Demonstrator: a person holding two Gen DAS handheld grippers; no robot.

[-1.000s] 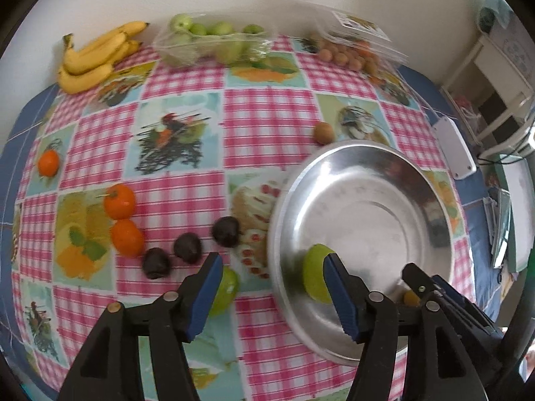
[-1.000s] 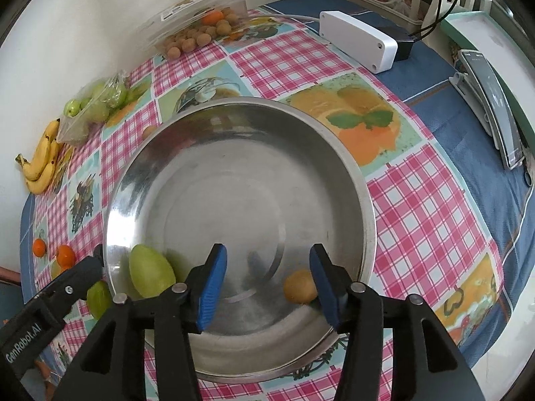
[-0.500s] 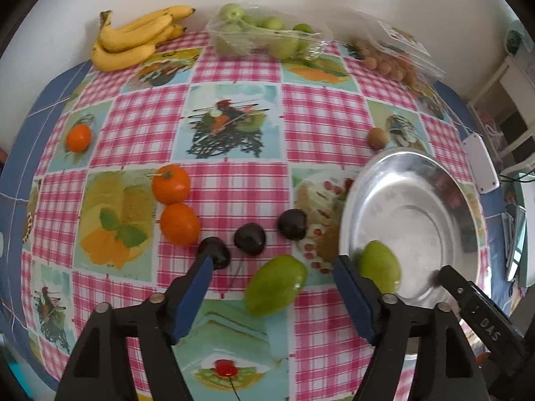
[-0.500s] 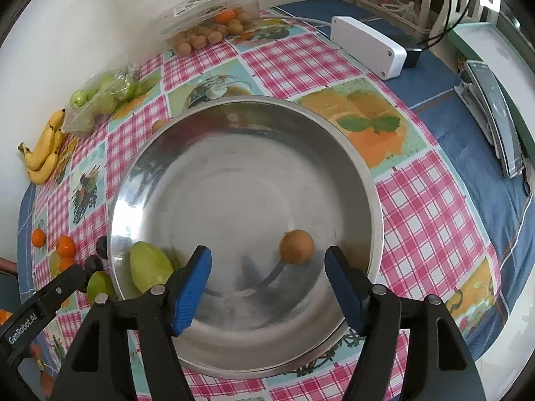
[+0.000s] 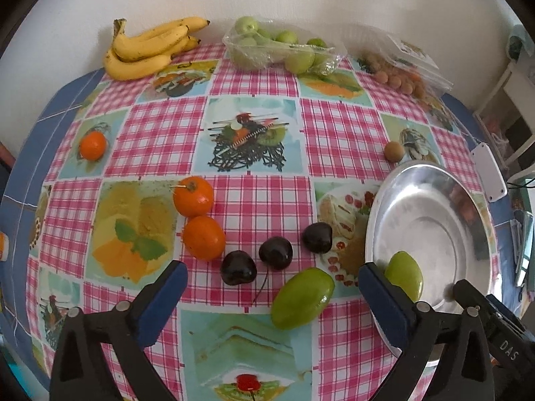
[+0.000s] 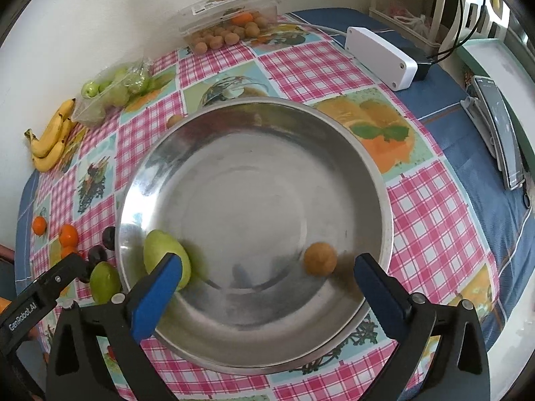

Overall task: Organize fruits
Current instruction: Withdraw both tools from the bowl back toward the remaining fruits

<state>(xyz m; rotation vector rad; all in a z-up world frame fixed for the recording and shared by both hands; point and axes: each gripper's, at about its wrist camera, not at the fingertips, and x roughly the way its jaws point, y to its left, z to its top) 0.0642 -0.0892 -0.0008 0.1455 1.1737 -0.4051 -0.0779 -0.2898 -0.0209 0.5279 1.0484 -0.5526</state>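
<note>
A steel bowl [image 6: 234, 133] holds a green mango [image 6: 160, 254] at its left and a small brown fruit [image 6: 320, 258] near the front. My right gripper [image 6: 267, 279] is open and empty over the bowl's front rim. My left gripper [image 5: 272, 287] is open and empty above a second green mango [image 5: 302, 297] that lies on the tablecloth left of the bowl [image 5: 434, 220]. Three dark cherries [image 5: 276, 252] and two oranges [image 5: 197, 215] lie beyond it.
Bananas [image 5: 147, 48], a bag of green fruit [image 5: 281, 48] and a clear box of small brown fruit [image 6: 230, 16] sit along the wall. One orange [image 5: 93, 146] and one brown fruit [image 5: 393, 150] lie loose. A white box [image 6: 381, 55] and a phone [image 6: 501, 130] are right.
Both grippers opened wider and drew back. The left gripper swung left from the bowl to over the mango on the cloth. The brown fruit rolled in the bowl.
</note>
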